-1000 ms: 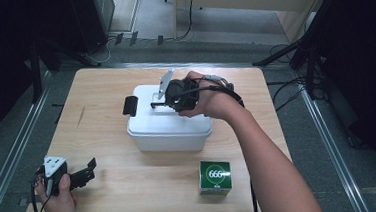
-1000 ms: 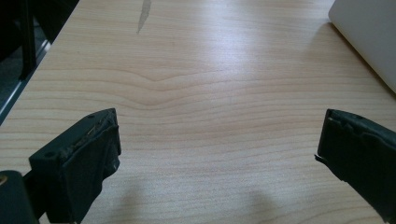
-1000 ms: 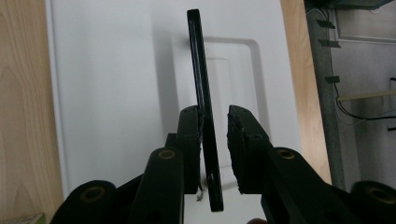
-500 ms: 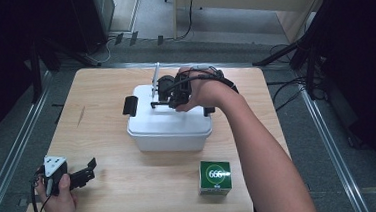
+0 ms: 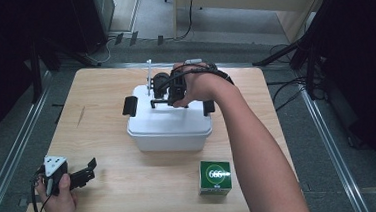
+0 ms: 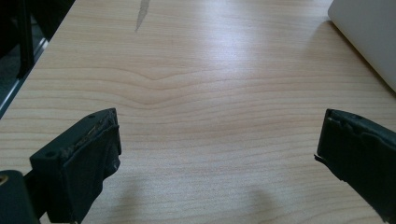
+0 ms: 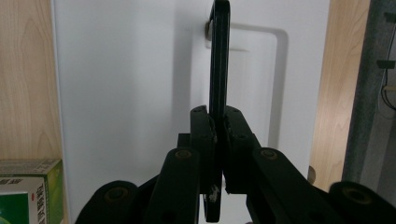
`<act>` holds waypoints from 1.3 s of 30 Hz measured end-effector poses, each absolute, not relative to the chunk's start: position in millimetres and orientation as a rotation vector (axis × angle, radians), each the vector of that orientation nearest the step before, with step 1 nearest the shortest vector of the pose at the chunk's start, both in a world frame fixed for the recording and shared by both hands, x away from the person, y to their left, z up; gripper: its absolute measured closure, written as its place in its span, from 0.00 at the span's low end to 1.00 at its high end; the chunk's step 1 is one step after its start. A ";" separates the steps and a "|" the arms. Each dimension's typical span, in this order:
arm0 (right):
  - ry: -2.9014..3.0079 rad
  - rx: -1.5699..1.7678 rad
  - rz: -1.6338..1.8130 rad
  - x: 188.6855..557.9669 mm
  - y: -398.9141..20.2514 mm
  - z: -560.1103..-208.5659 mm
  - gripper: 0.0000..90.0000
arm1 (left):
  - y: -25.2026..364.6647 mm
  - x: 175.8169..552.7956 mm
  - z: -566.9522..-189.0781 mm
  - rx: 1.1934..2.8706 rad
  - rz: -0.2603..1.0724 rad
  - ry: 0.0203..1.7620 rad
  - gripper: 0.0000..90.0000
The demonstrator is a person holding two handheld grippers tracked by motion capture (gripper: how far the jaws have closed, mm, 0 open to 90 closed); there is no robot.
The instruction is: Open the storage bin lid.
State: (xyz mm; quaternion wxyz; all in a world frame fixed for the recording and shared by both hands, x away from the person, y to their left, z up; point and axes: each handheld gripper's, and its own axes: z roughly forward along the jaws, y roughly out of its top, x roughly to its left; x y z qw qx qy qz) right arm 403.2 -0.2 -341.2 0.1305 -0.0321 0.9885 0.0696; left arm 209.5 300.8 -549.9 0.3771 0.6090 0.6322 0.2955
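A white lidded box (image 5: 170,130) stands mid-table, with a black latch (image 5: 129,106) at its left end and another latch (image 5: 208,107) at its right. The lid's thin hinged handle (image 5: 149,76) stands upright over its recess. My right gripper (image 5: 153,86) reaches in from the right above the lid. Its jaws have just been closing and now pinch the handle (image 7: 219,60), which looks dark between the pads of this gripper (image 7: 218,126). My left gripper (image 5: 91,170) rests at the near left corner. In its own view the left gripper (image 6: 217,149) stands wide open over bare wood.
A green carton (image 5: 215,177) sits on the table in front of the box's right end, and the carton (image 7: 28,191) also lies beside the lid in the right gripper view. The table's left edge (image 6: 28,84) runs close to my left gripper.
The handle has swung from tilted to upright in the right gripper's jaws, and the right hand has shifted slightly toward the far side. The left hand has kept still.
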 end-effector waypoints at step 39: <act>2.727 0.117 0.337 400.3 -108.2 -289.5 0.95 | 300.9 208.4 -550.3 1.542 0.767 1.627 0.00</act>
